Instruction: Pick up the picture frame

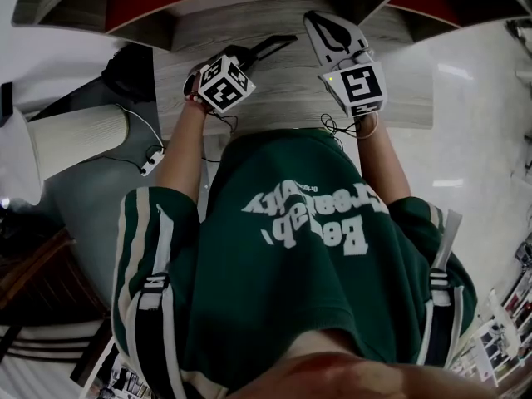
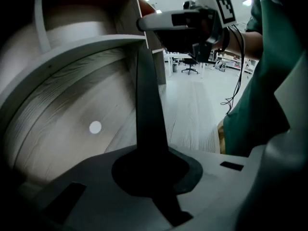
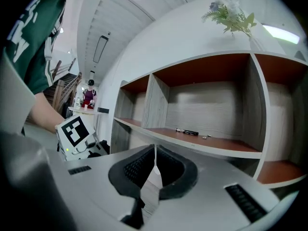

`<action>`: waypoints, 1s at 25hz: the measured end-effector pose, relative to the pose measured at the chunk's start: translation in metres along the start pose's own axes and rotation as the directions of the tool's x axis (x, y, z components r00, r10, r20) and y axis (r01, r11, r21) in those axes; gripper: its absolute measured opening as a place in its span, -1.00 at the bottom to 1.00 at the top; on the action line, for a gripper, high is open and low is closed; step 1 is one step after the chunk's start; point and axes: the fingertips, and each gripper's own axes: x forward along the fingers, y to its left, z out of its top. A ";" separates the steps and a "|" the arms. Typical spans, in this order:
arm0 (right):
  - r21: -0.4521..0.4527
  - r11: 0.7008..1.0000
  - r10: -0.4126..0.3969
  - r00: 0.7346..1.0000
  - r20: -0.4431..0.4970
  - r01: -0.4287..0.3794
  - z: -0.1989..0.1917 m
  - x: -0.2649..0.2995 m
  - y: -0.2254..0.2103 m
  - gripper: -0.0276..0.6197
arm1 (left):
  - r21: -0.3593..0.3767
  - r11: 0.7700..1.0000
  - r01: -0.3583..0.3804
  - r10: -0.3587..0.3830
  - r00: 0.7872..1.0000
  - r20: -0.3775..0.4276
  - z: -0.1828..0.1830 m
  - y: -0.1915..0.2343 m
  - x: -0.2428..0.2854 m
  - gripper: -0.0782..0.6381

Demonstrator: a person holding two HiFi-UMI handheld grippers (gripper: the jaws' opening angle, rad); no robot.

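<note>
In the head view, a person in a green shirt (image 1: 307,223) is standing over a wooden shelf (image 1: 208,23) and holding both grippers out above its pale board. The left gripper (image 1: 243,61) is gripping one end of the frame (image 1: 274,46), a thin dark slab that is reaching up and to the right over the board, toward the right gripper (image 1: 320,25). The frame's far tip is lying near the right gripper. Whether the frame is touching the board cannot be told here. The right gripper is pointing at the shelf's back compartments.

In the left gripper view, the jaws are clamping on the frame's near end. The frame is showing edge-on, rising from between the pads as a narrow dark strip. The curved shelf boards are filling the left side. The right gripper is hanging beyond the frame's top end, with its marker cube (image 2: 224,6) behind it. An office chair (image 2: 190,64) is standing far off on the light floor.

In the right gripper view, the jaws are pressing together at their tips with nothing between them. They are facing open compartments with red-brown floors. A pen (image 3: 186,131) is lying on the middle board. Flowers (image 3: 231,13) are sitting on the shelf's top. The left gripper's cube is showing at lower left.
</note>
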 end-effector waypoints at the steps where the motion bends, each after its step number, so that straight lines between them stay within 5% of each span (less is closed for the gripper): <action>1: -0.003 1.000 0.005 1.000 -0.004 -0.005 0.001 0.002 0.002 -0.80 | -0.009 1.000 -0.012 0.012 1.000 0.023 0.004 0.001 -0.007 -0.69; 8: -0.021 0.999 -0.035 0.999 0.001 0.035 0.015 0.013 0.017 -0.80 | -0.110 0.988 -0.105 0.126 0.971 0.203 0.012 0.017 -0.062 -0.69; 15: -0.013 0.995 -0.098 0.995 0.015 0.098 0.033 0.027 0.032 -0.80 | -0.150 0.981 -0.125 0.166 0.939 0.301 0.005 0.032 -0.103 -0.69; 25: 0.009 0.991 -0.131 0.991 0.036 0.131 0.055 0.033 0.069 -0.80 | -0.233 0.958 -0.168 0.265 0.832 0.487 0.005 0.046 -0.174 -0.69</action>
